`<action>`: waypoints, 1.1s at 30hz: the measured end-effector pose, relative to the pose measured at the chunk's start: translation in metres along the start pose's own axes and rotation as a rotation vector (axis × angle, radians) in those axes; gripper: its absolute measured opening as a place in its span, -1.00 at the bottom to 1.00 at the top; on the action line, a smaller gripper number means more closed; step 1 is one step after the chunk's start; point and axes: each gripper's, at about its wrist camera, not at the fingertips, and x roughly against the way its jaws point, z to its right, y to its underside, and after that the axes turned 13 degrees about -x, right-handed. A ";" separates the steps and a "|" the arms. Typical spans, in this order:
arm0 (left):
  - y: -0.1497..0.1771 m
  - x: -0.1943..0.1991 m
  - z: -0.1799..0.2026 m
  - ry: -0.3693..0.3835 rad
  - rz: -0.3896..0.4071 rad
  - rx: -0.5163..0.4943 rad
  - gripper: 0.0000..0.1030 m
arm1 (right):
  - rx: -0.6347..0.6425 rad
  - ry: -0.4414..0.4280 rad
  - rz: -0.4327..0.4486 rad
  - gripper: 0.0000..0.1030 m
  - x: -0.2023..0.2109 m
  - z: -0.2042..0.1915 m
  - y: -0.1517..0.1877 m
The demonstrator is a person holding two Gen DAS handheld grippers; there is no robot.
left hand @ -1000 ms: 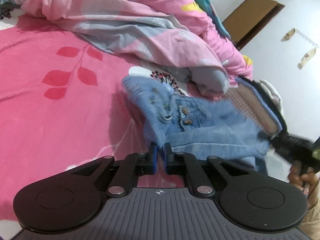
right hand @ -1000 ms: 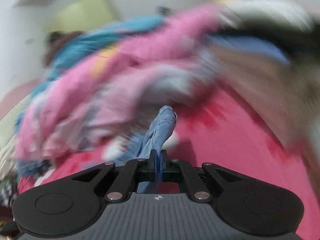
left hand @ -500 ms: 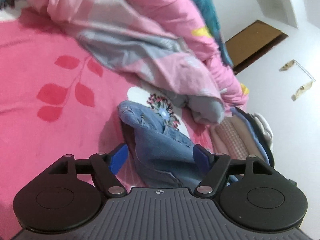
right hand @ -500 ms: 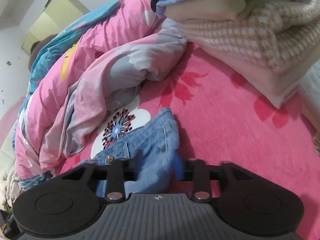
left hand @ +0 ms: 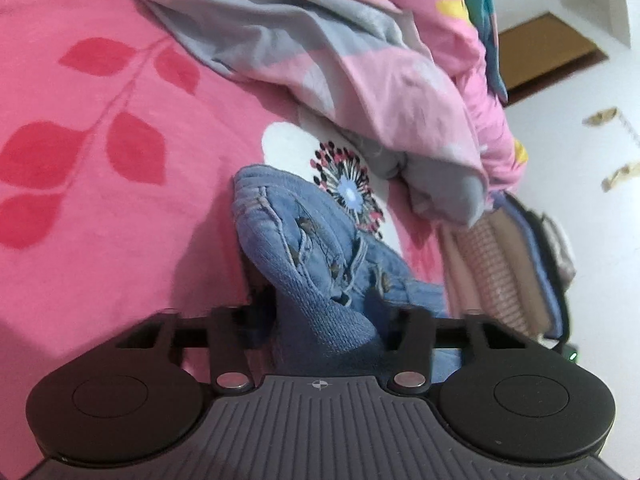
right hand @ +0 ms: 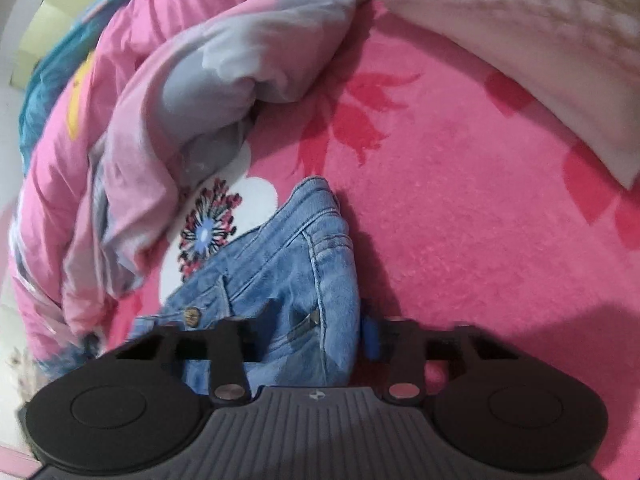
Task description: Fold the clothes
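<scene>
A folded pair of blue denim jeans (left hand: pixel 308 256) lies on the pink floral bed sheet (left hand: pixel 100 208). My left gripper (left hand: pixel 326 320) is open, its jaws spread wide either side of the near end of the jeans, which bulges up between them. In the right wrist view the jeans (right hand: pixel 288 272) lie with brass buttons showing. My right gripper (right hand: pixel 312 332) is open, its jaws straddling the near part of the denim, with one blue pad (right hand: pixel 371 338) just right of the fabric edge.
A crumpled pink and grey duvet (left hand: pixel 340 52) lies heaped behind the jeans; it also shows in the right wrist view (right hand: pixel 152 112). A stack of folded clothes (left hand: pixel 516 272) sits at the right. A cream checked folded garment (right hand: pixel 520 40) lies far right.
Both grippers were shut on the jeans a second ago. Both have opened and let the jeans down on the sheet, and now sit low over them.
</scene>
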 end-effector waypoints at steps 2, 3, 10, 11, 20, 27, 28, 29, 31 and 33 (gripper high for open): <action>0.004 0.001 0.004 -0.039 0.015 -0.042 -0.68 | 0.074 0.035 0.036 -0.74 0.000 -0.010 0.006; 0.005 0.003 0.005 -0.053 0.024 -0.061 -0.75 | 0.113 0.047 0.058 -0.81 0.002 -0.016 0.010; 0.018 0.041 0.029 -0.117 0.153 -0.154 -0.81 | 0.388 0.035 0.194 -0.86 0.022 -0.096 0.053; 0.020 0.049 0.032 -0.126 0.175 -0.166 -0.81 | 0.427 0.033 0.214 -0.86 0.025 -0.107 0.059; 0.043 0.135 0.030 -0.212 0.402 -0.143 -0.82 | 0.770 0.009 0.369 -0.87 0.043 -0.212 0.116; 0.059 0.204 -0.003 -0.351 0.593 -0.090 -0.82 | 1.028 -0.039 0.359 -0.87 -0.013 -0.320 0.201; 0.061 0.214 -0.009 -0.380 0.624 -0.082 -0.82 | 1.066 -0.045 0.357 -0.87 -0.021 -0.336 0.213; 0.063 0.223 -0.016 -0.411 0.654 -0.074 -0.82 | 1.104 -0.051 0.354 -0.87 -0.030 -0.351 0.226; 0.066 0.238 -0.032 -0.492 0.695 -0.052 -0.82 | 1.168 -0.065 0.347 -0.87 -0.051 -0.377 0.254; 0.068 0.252 -0.050 -0.555 0.723 -0.015 -0.82 | 1.226 -0.080 0.340 -0.87 -0.069 -0.400 0.282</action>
